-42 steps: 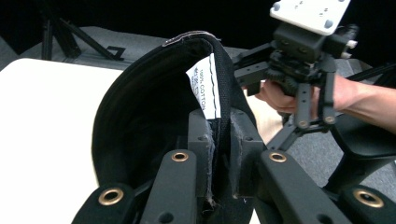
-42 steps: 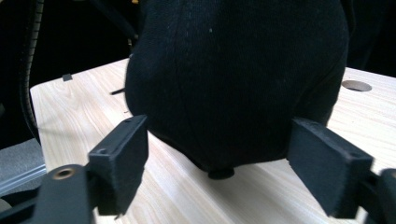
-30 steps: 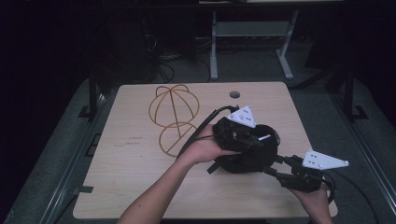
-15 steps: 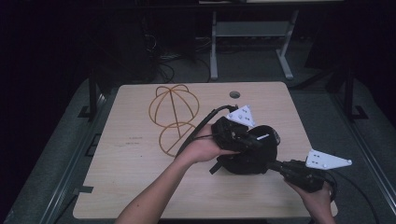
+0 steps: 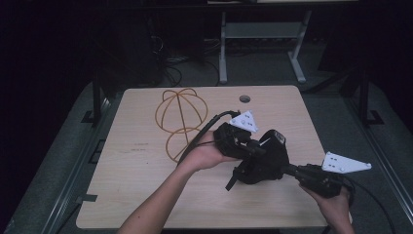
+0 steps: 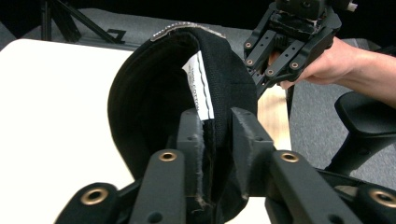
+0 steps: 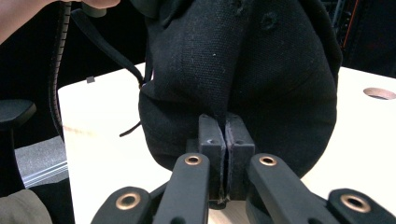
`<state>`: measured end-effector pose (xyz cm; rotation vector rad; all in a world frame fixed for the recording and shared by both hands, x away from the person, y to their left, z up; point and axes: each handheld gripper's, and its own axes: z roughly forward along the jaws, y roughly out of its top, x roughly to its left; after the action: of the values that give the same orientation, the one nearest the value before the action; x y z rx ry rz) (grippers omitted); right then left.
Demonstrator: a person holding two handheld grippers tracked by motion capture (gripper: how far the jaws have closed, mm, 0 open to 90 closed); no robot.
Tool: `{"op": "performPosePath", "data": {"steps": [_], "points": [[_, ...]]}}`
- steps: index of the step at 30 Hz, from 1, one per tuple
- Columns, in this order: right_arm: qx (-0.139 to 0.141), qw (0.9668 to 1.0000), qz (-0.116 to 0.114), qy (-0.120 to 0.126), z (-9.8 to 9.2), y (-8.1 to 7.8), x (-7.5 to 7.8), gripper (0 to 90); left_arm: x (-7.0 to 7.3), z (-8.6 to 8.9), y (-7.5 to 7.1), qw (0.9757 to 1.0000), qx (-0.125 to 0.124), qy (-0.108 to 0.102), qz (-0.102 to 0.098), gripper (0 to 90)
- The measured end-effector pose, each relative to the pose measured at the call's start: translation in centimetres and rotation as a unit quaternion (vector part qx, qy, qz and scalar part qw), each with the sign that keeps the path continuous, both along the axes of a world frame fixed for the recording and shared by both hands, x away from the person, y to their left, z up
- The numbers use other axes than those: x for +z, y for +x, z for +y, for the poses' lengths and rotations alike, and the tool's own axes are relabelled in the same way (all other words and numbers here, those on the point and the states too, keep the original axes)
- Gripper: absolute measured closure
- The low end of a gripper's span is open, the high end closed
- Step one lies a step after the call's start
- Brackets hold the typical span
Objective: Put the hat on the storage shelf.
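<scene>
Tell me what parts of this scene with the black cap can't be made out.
- Label print inside the black cap: too small, left gripper view.
- Cap's brim: high view, too dark to pick out.
- Left gripper pads' contact with the cap rim: unclear.
- Wire hat stand base: partly behind the cable, high view.
- Right gripper fingertips: buried in fabric.

In the left gripper view, the left gripper (image 6: 218, 135) is reaching its two black jaws up from the bottom edge around the rim of a black cap (image 6: 154, 93). The jaws have just been opening: the cap's edge is lying against the left jaw, while a narrow gap is showing on the side of the right jaw. The cap is standing with its hollow inside facing the camera, and a white label (image 6: 201, 88) is hanging inside it. It is rising over the pale table (image 6: 51, 107). Beyond the cap, at the upper right, a hand (image 6: 336, 70) is holding the right gripper (image 6: 292, 35) against the cap's far side.
</scene>
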<state>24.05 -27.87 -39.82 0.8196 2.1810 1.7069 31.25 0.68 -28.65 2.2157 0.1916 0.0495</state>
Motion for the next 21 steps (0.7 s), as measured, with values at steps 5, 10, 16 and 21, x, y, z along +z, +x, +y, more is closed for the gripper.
{"op": "performPosePath", "data": {"steps": [5, 10, 16, 21], "points": [[-0.004, 1.0000, 0.004, -0.008, -0.4, 0.1, 0.7, 88.2, 0.7, 0.9, -0.2, 0.9999, 0.008, -0.011, -0.005, 64.4], [-0.007, 0.9999, 0.006, -0.009, -0.9, 0.2, 1.1, 88.1, 0.8, 1.6, -0.5, 0.9998, 0.012, -0.005, -0.013, 62.1], [-0.015, 0.9998, 0.013, -0.004, -1.8, 0.4, 1.3, 88.1, 0.6, 3.6, -0.6, 0.9994, 0.029, -0.016, -0.014, 60.7], [-0.022, 0.9997, 0.011, -0.003, -2.7, 0.3, 2.1, 88.2, -0.4, 5.5, -0.7, 0.9990, 0.043, -0.009, -0.012, 60.2]]}}
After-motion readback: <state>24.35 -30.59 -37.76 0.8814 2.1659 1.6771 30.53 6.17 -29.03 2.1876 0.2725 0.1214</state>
